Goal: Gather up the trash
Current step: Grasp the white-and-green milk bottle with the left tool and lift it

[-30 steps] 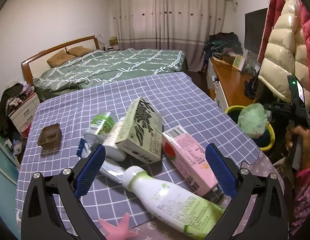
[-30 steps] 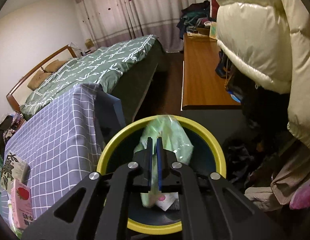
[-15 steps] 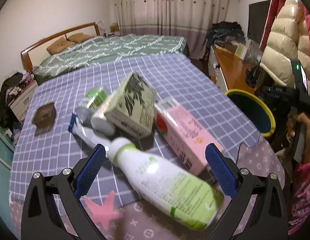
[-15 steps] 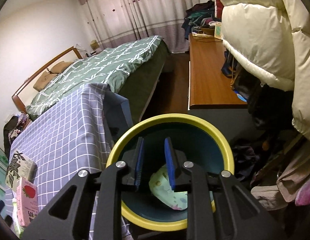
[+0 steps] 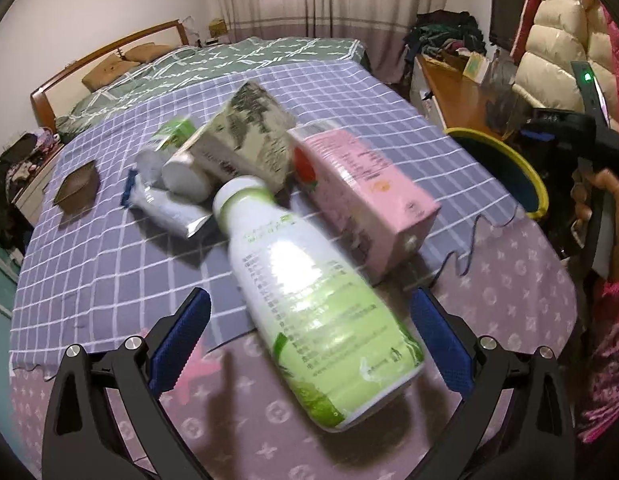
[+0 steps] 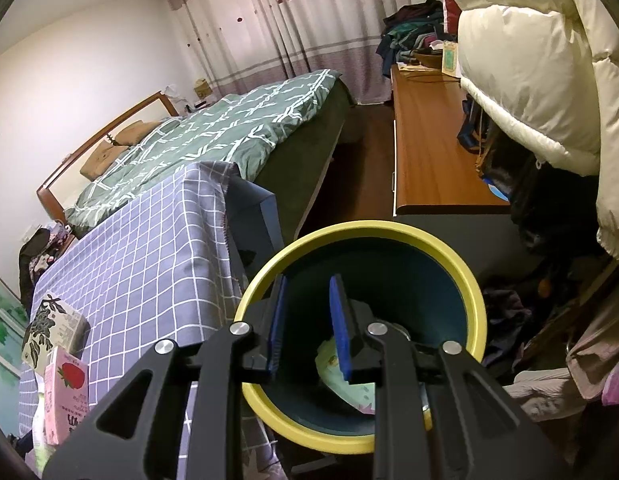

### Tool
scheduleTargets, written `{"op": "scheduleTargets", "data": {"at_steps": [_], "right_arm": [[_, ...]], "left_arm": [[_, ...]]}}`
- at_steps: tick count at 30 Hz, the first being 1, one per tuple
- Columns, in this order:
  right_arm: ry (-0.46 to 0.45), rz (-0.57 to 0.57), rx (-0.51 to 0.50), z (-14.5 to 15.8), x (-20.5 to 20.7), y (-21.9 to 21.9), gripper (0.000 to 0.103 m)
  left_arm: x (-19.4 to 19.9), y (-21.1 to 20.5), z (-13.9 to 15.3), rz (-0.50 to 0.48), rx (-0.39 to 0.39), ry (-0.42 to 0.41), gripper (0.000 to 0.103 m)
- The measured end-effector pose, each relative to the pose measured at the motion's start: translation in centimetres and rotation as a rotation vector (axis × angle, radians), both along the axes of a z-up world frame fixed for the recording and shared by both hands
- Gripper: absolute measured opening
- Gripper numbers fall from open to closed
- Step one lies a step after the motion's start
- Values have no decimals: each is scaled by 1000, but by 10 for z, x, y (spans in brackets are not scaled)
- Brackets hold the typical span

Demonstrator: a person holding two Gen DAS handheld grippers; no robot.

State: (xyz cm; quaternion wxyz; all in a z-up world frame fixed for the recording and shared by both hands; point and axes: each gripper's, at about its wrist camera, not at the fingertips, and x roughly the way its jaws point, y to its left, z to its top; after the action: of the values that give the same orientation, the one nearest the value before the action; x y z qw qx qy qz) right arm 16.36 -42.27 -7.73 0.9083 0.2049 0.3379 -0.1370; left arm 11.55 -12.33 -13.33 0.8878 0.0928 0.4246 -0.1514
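A white and green bottle point(image 5: 305, 292) lies on its side on the checked tablecloth point(image 5: 109, 264). My left gripper point(image 5: 311, 340) is open wide just over the bottle's lower half, a blue fingertip point(image 5: 181, 336) on either side and not touching it. Behind the bottle lie a pink carton point(image 5: 361, 196), a green patterned box point(image 5: 245, 136) and a silver wrapper point(image 5: 169, 208). My right gripper point(image 6: 308, 320) hangs over the yellow-rimmed bin point(image 6: 369, 230), open a little with nothing between its pads. A pale green bag point(image 6: 341, 376) lies at the bin's bottom.
A small brown tray point(image 5: 77, 192) sits at the table's left. A green bed point(image 6: 213, 132) is beyond the table, a wooden desk point(image 6: 429, 152) behind the bin, and a cream padded coat point(image 6: 529, 60) hangs at the right. A hand point(image 5: 605, 200) holds the right gripper beside the bin point(image 5: 505, 160).
My right gripper opened and the pale green bag dropped into the bin. My left gripper came down and closer, so the bottle now lies between its open fingers.
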Motion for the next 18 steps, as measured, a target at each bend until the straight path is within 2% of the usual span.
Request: {"op": "scheduleTargets", "data": {"at_steps": [4, 9, 13, 18], "right_arm": [[4, 2, 3, -1, 1, 2, 21], [10, 22, 8, -1, 5, 10, 21], [-2, 32, 7, 4, 6, 15, 21], [0, 36, 17, 3, 8, 16, 21]], "left_arm": [[-3, 28, 1, 58, 11, 1, 98], [4, 50, 11, 70, -34, 39, 98], [22, 42, 25, 24, 25, 43, 98], [43, 23, 24, 9, 16, 98, 98]]}}
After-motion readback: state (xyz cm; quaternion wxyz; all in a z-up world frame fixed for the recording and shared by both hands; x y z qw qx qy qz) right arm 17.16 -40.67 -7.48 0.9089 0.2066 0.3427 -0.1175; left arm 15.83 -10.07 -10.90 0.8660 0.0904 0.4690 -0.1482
